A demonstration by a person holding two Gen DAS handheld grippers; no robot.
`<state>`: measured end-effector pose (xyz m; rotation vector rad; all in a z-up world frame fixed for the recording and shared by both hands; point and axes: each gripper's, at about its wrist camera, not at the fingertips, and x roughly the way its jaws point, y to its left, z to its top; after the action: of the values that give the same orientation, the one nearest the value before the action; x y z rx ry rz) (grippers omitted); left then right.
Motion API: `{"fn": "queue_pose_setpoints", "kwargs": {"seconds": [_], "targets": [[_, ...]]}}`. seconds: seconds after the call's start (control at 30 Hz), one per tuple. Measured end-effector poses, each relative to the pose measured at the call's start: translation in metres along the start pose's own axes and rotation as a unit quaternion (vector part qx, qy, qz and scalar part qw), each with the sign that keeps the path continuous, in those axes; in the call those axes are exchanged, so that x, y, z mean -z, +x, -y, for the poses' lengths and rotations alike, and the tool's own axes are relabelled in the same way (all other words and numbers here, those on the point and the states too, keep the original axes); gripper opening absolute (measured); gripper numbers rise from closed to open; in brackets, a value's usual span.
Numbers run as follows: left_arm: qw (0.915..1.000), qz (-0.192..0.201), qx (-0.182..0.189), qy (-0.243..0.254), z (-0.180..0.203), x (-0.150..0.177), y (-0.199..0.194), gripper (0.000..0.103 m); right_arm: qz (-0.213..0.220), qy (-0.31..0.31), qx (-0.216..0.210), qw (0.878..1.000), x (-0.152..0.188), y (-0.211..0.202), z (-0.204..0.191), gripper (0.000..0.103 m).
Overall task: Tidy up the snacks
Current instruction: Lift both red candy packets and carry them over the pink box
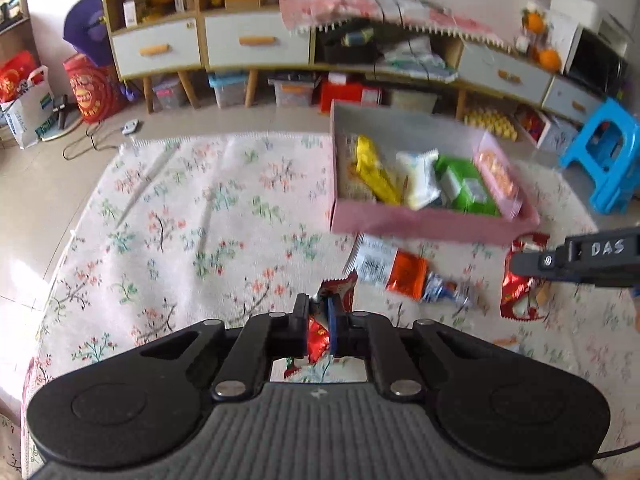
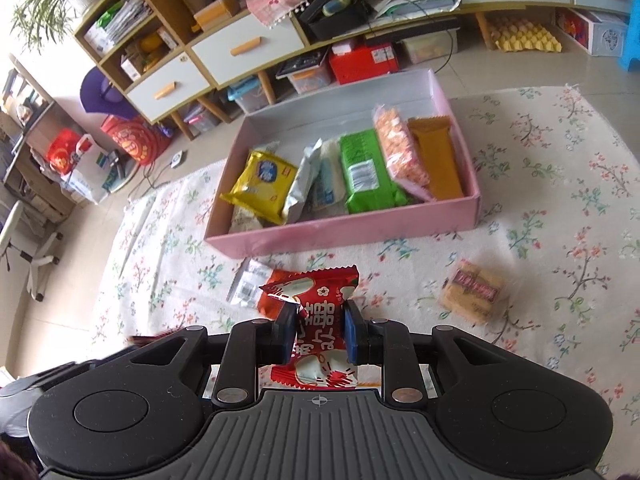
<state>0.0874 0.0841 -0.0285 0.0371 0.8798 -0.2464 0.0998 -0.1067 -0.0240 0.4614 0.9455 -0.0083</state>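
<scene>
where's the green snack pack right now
In the right wrist view, the green snack pack lies inside the pink box, between a silver-white packet and an orange-speckled bag.

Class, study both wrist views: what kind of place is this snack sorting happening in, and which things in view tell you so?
Most likely a lived-in home room, worked on the floor. A floral rug lies on tiled floor, a wooden cabinet with drawers holds household clutter, and a blue plastic stool stands nearby. The pink snack box sits on the rug.

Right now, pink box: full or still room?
Part full. Pink box holds a row of packets, yellow to brown, along its near side; the far strip of its floor is bare.
</scene>
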Motion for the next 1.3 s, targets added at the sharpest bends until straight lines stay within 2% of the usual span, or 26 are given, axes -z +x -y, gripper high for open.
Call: {"fn": "queue_pose_setpoints", "kwargs": {"seconds": [0.27, 0.6, 0.77, 0.87, 0.97, 1.17, 1.3], "targets": [[0.9989, 0.035, 0.023, -0.019, 0.005, -0.01, -0.01, 0.008, 0.02, 0.045, 0.009, 0.999, -0.011, -0.009, 0.038, 0.023], [0.9964, 0.068, 0.045, -0.026, 0.019, -0.033, -0.007, 0.008, 0.046, 0.063, 0.015, 0.997, -0.018, -0.011, 0.051, 0.023], [0.993, 0.059, 0.087, -0.055, 0.021, -0.057, 0.001, 0.008, 0.061, 0.059, 0.006, 0.996, -0.024, -0.013, 0.052, 0.023], [0.9915, 0.062, 0.096, -0.062, 0.028, -0.074, 0.011, 0.008, 0.069, 0.048, -0.001, 0.996, -0.028, -0.012, 0.05, 0.023], [0.9897, 0.049, 0.116, -0.069, 0.035, -0.087, 0.028, 0.008, 0.077, 0.043, -0.007, 0.996, -0.036, -0.007, 0.049, 0.023], [0.9929, 0.017, 0.107, -0.049, 0.045, -0.102, 0.062, 0.008, 0.108, 0.037, -0.031, 0.993, -0.063, 0.001, 0.045, 0.023], [0.995, -0.02, 0.089, -0.042, 0.044, -0.107, 0.091, 0.008, 0.101, 0.011, -0.057, 0.993, -0.079, 0.018, 0.031, 0.023]]}}
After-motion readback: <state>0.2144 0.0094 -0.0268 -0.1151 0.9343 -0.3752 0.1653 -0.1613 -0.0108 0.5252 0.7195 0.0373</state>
